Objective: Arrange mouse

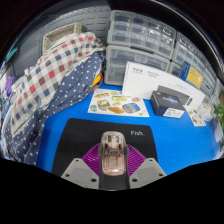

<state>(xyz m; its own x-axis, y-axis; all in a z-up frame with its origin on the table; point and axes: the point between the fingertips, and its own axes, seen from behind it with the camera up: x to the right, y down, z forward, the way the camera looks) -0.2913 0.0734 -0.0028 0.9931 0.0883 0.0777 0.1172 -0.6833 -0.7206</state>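
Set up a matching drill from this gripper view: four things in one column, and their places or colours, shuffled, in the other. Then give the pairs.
Things:
1. mouse
2. checked cloth
3. black box
4. drawer units

Places or colours:
A. stacked along the back wall, translucent
B. between the gripper fingers, beige
C. draped to the left of the blue table, red, white and blue
D. on the table's far right, beside a white card

Pairs: 1-B, 2-C, 3-D, 4-A
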